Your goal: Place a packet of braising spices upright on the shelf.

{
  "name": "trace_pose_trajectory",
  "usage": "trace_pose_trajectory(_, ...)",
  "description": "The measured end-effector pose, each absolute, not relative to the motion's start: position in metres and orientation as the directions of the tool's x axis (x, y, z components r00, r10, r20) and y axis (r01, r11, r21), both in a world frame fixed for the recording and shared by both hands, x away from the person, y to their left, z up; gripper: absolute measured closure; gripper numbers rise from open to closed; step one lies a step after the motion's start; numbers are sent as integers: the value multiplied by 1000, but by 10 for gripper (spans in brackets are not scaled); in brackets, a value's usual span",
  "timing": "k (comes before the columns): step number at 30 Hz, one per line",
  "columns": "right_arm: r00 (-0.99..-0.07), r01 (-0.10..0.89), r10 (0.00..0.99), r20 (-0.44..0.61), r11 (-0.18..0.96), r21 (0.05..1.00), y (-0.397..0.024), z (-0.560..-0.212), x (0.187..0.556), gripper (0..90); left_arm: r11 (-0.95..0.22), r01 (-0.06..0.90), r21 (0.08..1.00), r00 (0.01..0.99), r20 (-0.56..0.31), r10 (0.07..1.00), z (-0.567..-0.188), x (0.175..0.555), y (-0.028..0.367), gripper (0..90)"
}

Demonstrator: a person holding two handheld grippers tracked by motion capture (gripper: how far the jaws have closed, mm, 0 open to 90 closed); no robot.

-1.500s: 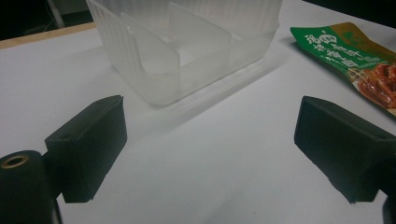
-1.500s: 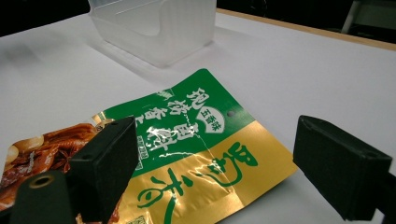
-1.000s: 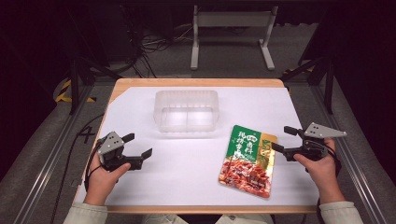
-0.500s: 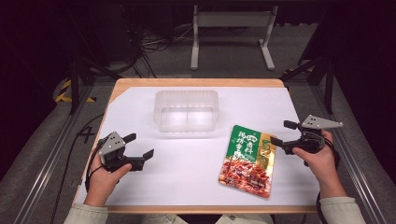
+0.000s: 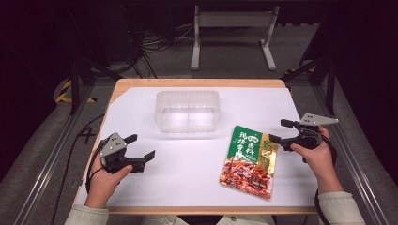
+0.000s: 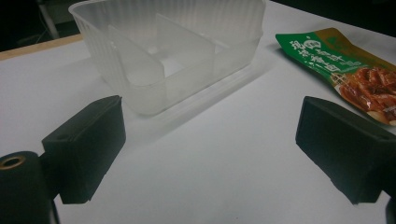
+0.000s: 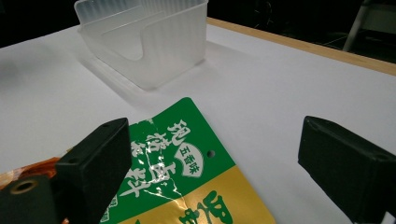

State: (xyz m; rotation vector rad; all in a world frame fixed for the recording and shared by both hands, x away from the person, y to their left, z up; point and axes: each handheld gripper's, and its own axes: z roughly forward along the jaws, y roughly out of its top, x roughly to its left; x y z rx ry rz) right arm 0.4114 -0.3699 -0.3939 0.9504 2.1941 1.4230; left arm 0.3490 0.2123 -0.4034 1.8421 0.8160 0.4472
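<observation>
1. High view: a clear tub [image 5: 187,111] sits upper middle on the white table [image 5: 141,197], with a green snack pouch [image 5: 249,161] lying flat to its lower right. Dark floor with cables and a metal stand up top. The left gripper [image 5: 141,147] rests lower left with its jaws spread, well apart from the tub. The right gripper [image 5: 278,131] is at the pouch's right edge, jaws apart; it's crept up and inward since a second ago, while the left one hasn't budged.
2. Left gripper view: jaws wide open on bare table, tub [image 6: 173,51] ahead at upper centre, pouch [image 6: 348,70] in the upper right.
3. Right gripper view: jaws open, the pouch [image 7: 187,177] lying right between them at bottom centre, its top corner poking forward; tub [image 7: 149,37] upper left, nothing in between.
</observation>
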Motion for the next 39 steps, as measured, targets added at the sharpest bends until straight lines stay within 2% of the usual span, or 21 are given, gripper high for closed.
trace_pose_trajectory(11, -708, 382, 701, 84, 281, 880, -374, -413, 422, 210, -251, 325, 912, 703, -55, 709, -404, 349, 212, 92)
trace_pose_trajectory(20, -707, 404, 702, 88, 298, 865, -378, -425, 426, 241, -249, 327, 911, 702, -58, 710, -404, 349, 212, 92)
trace_pose_trajectory(22, -703, 440, 701, 119, 298, 847, -378, -428, 426, 265, -248, 325, 913, 701, -57, 711, -404, 349, 212, 92)
trace_pose_trajectory(39, -648, 593, 728, 221, 301, 747, -377, -440, 428, 221, -257, 329, 908, 705, -56, 707, -406, 349, 211, 92)
